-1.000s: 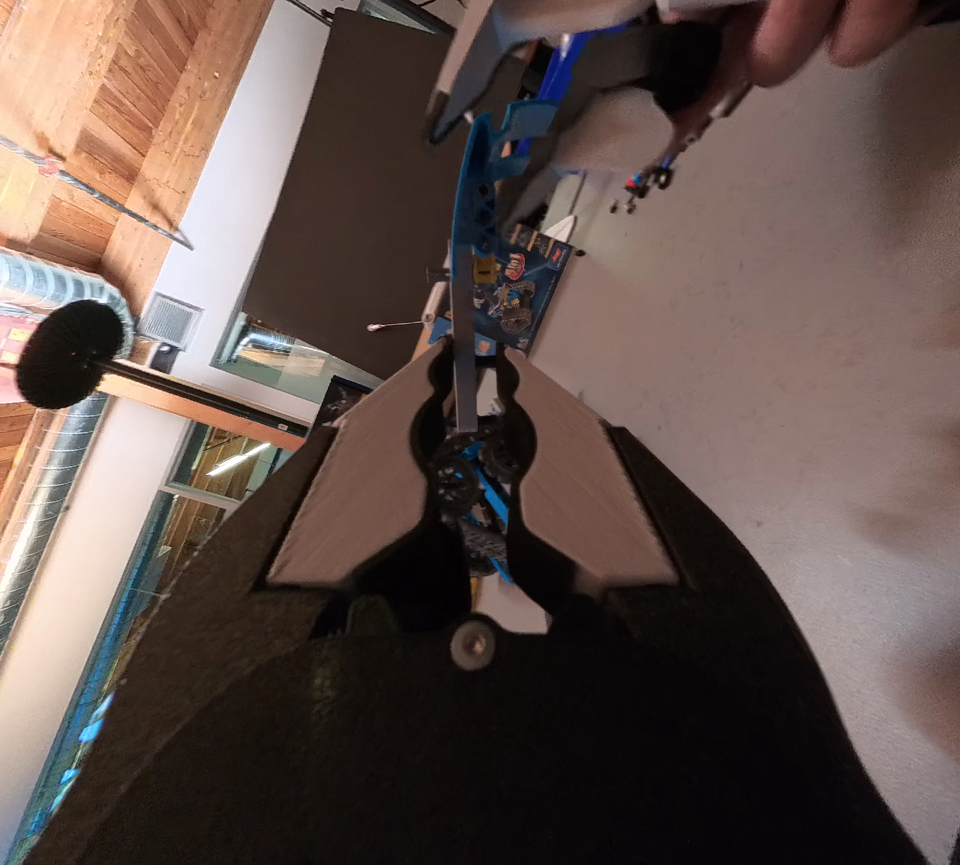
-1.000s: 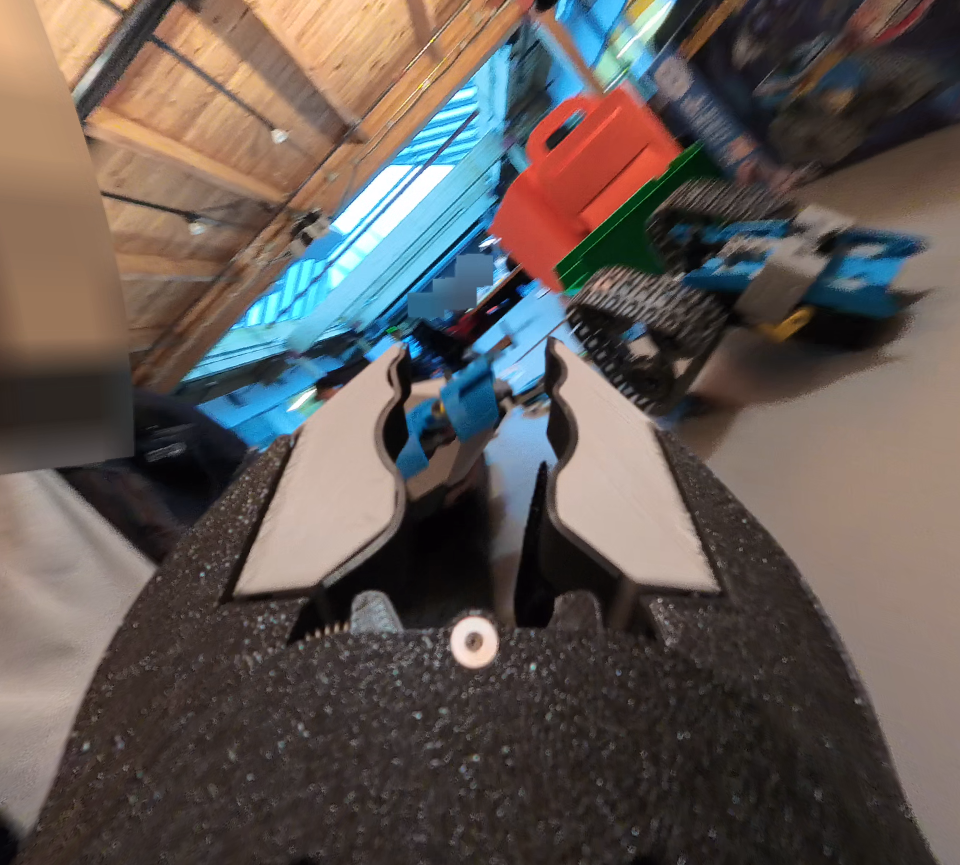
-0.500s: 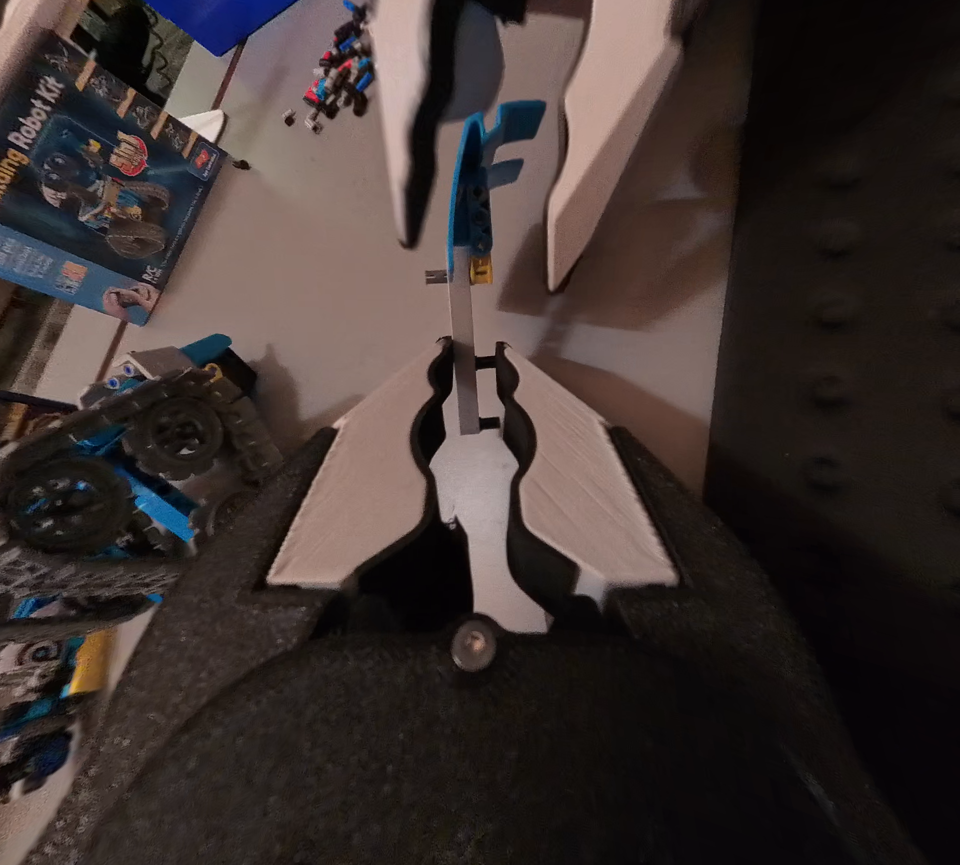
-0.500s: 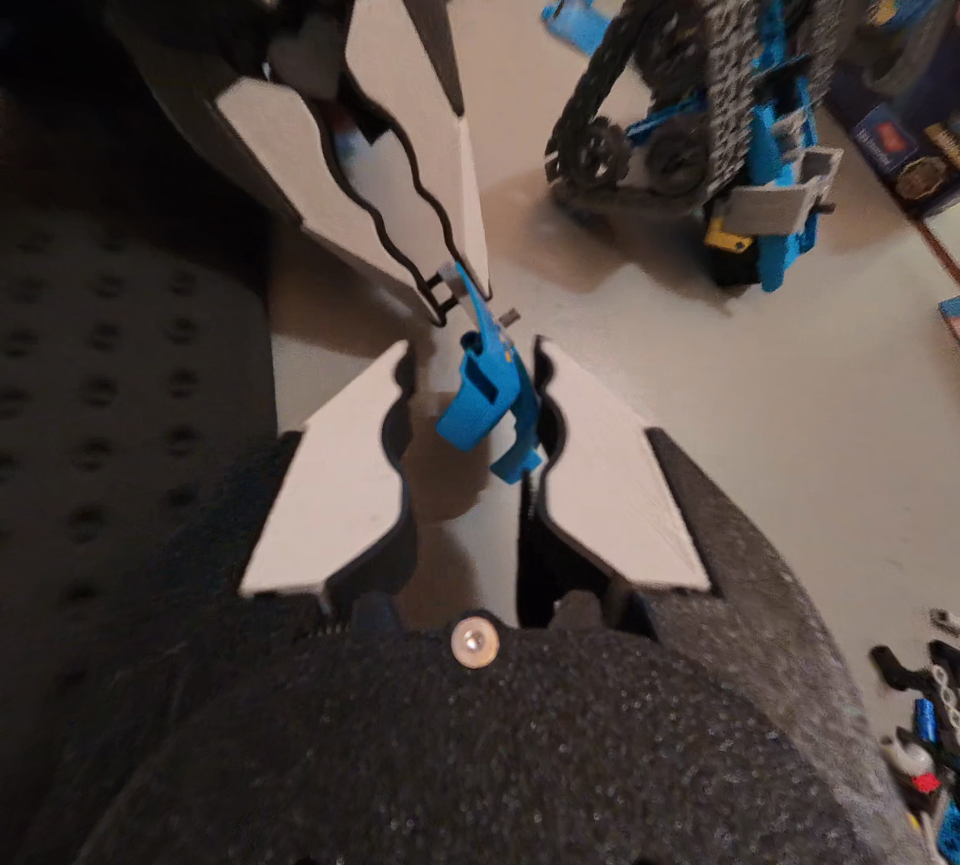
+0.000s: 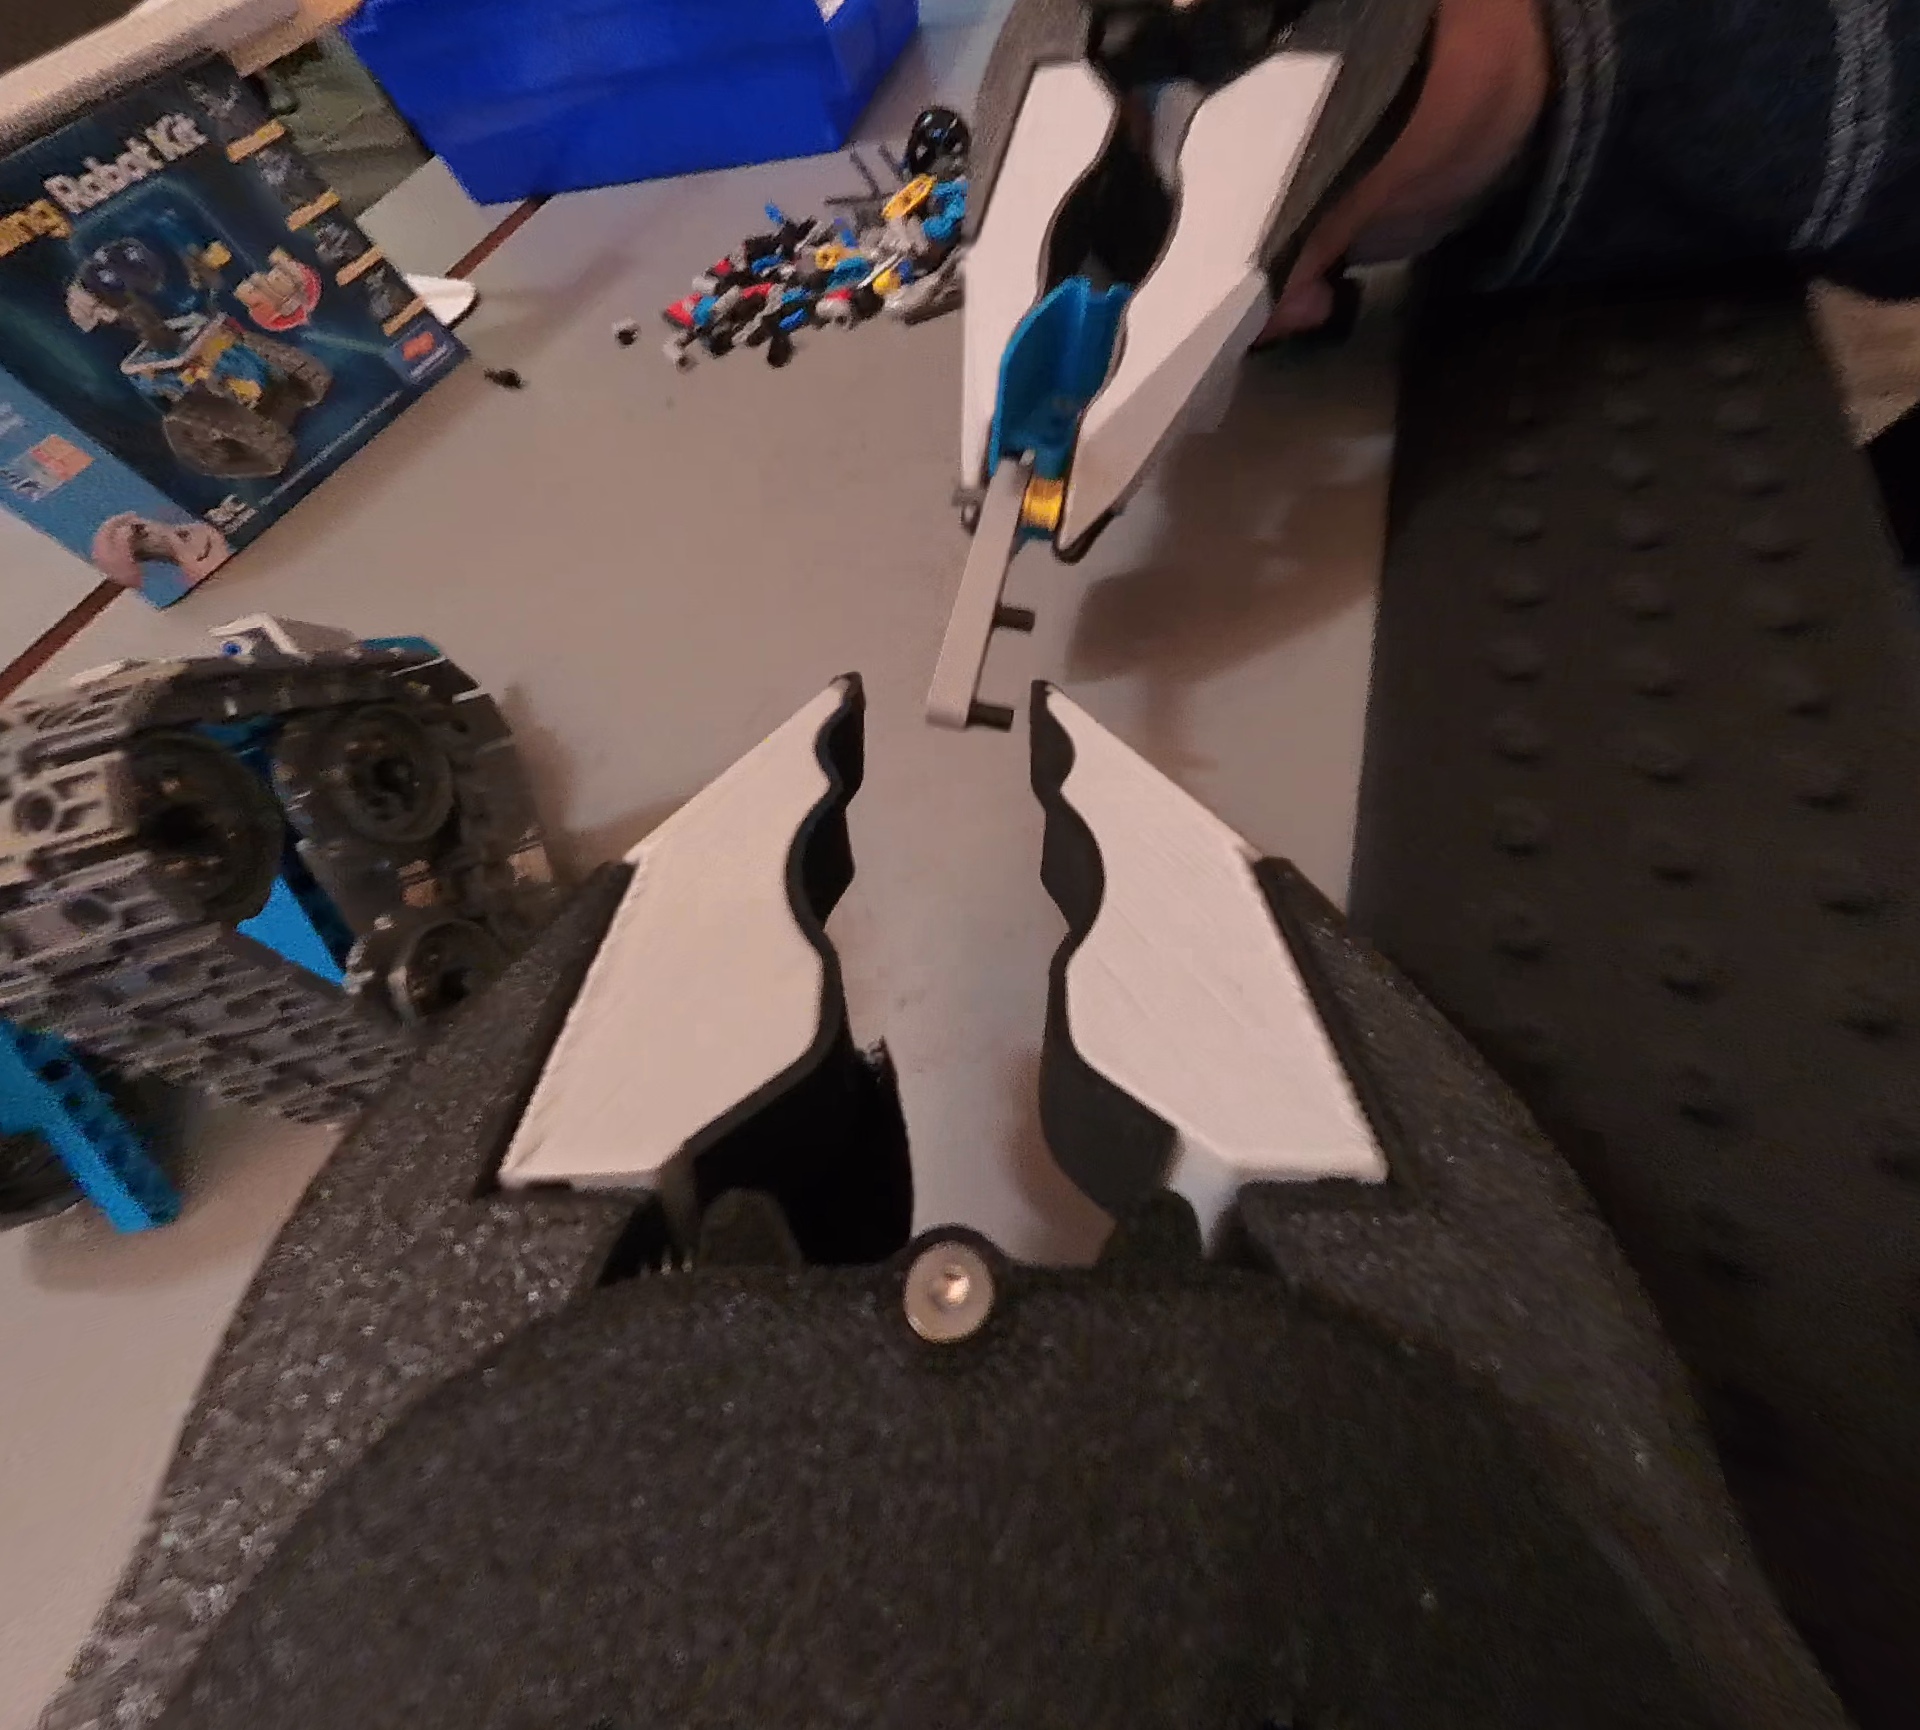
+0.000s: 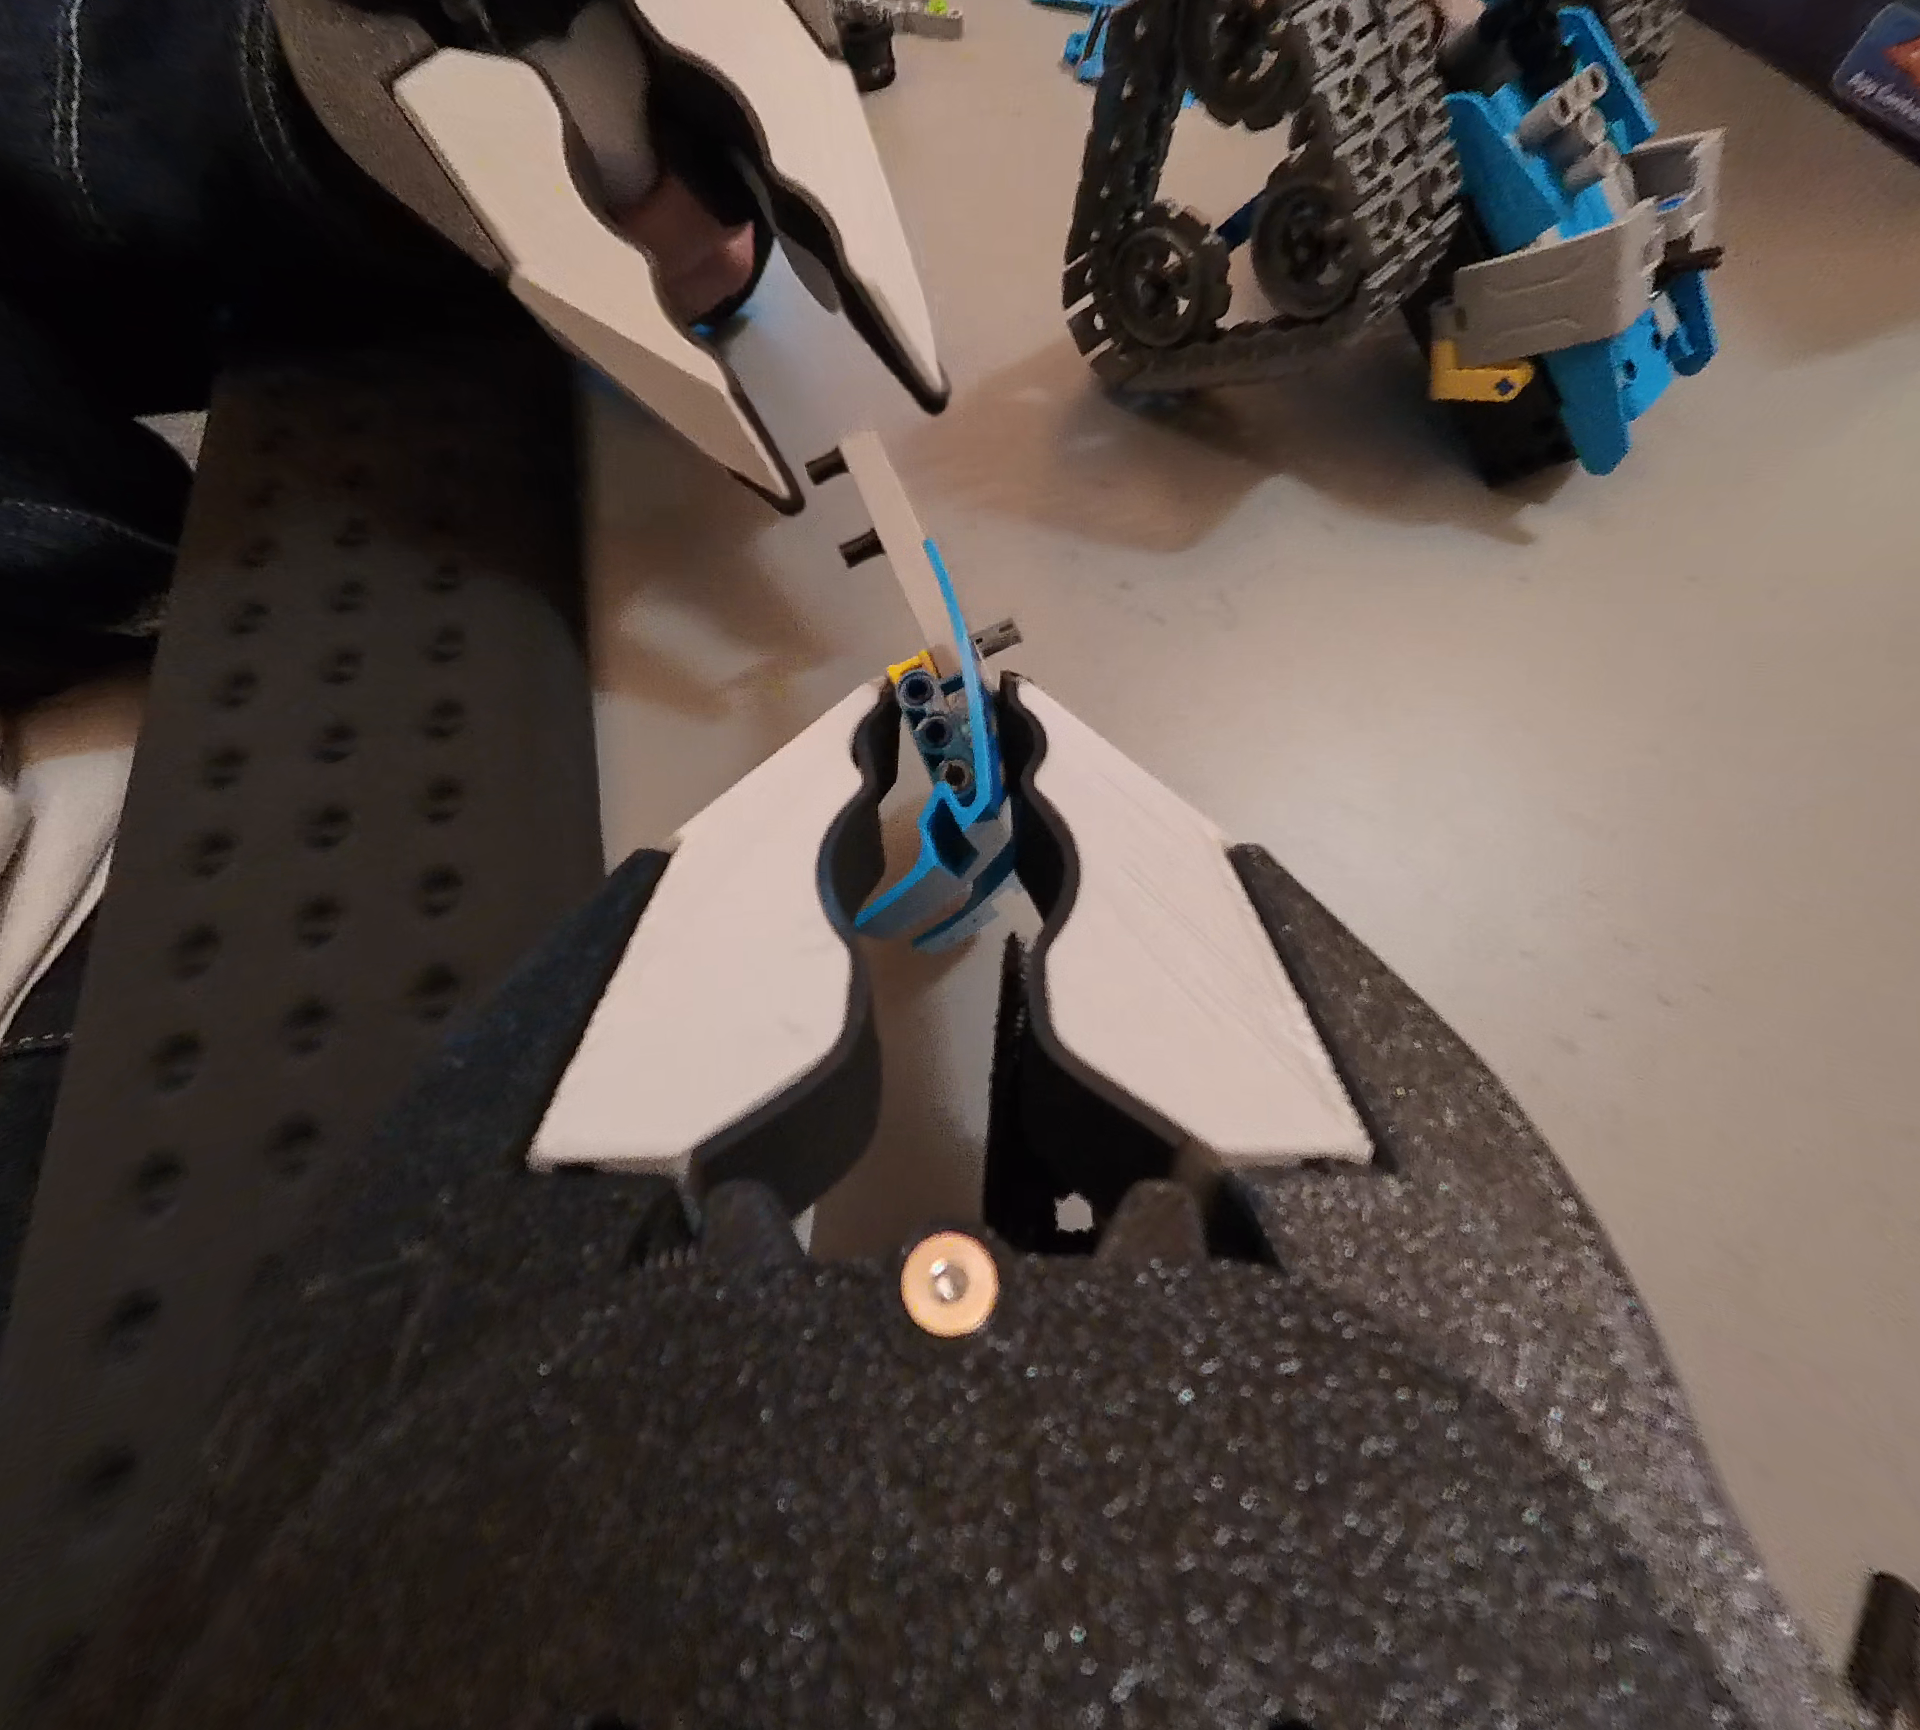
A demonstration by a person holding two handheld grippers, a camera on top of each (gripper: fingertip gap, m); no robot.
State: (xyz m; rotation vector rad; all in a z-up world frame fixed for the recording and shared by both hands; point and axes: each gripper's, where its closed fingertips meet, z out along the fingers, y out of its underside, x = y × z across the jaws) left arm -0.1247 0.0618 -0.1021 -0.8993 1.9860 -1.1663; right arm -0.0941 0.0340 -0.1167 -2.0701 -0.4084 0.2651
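My right gripper point(image 6: 948, 691) is shut on the blue part point(image 6: 961, 807) of a small blue and grey brick assembly, held above the table. Its thin grey beam point(image 6: 894, 527) with two black pins sticks out toward my left gripper point(image 6: 862, 446). In the left wrist view my left gripper point(image 5: 943, 693) is open. The beam's end point(image 5: 977, 610) lies just past its fingertips and touches neither pad. The right gripper point(image 5: 1023, 517) shows there too, gripping the blue part point(image 5: 1049, 361).
A grey-tracked blue vehicle point(image 6: 1351, 153) stands on the table, at the left in the left wrist view point(image 5: 239, 859). A printed box point(image 5: 197, 298), a blue bin point(image 5: 644, 39) and a pile of small parts point(image 5: 821, 278) lie beyond. A dark perforated mat point(image 5: 1642, 849) borders the table.
My left gripper held the grey beam and has now opened and let it go. My right gripper closed on the blue part and now holds the assembly alone.
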